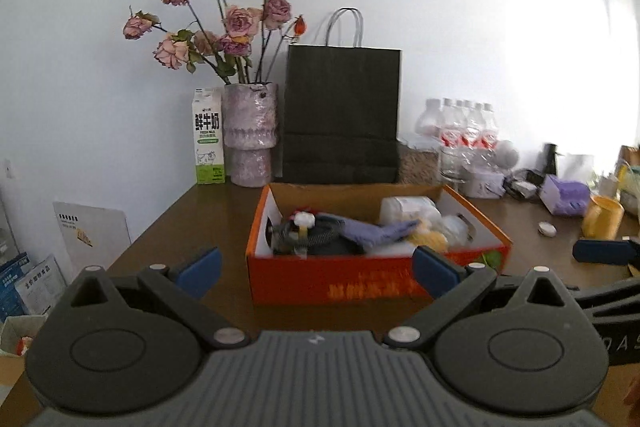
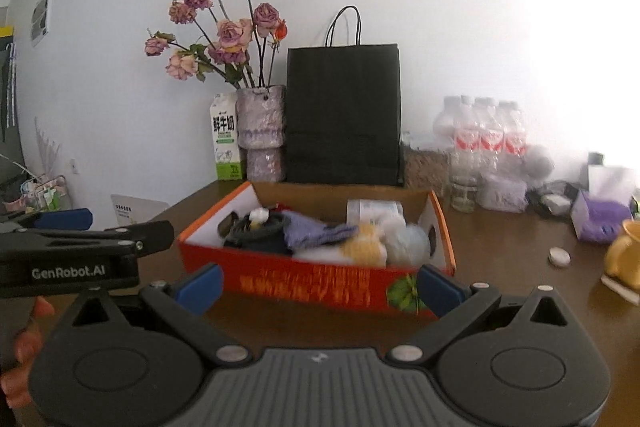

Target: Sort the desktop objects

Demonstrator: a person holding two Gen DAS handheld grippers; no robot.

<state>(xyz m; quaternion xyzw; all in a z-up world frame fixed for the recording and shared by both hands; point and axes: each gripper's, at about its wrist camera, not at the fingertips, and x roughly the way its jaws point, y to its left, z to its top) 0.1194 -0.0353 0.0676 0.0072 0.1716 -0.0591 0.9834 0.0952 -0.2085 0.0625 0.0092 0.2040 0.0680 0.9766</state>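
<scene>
A dark brown wooden table (image 1: 192,227) carried an orange cardboard box (image 1: 360,279), a milk carton (image 1: 209,143), a vase of dried roses (image 1: 251,135), a black paper bag (image 1: 342,115), water bottles (image 1: 466,135) and a yellow mug (image 1: 602,217).

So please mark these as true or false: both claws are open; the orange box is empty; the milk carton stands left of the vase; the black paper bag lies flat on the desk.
1. Both claws are open. True: the left claw and the right claw hold nothing.
2. The orange box is empty. False: it holds several things, among them a purple cloth.
3. The milk carton stands left of the vase. True.
4. The black paper bag lies flat. False: it stands upright behind the box.
</scene>
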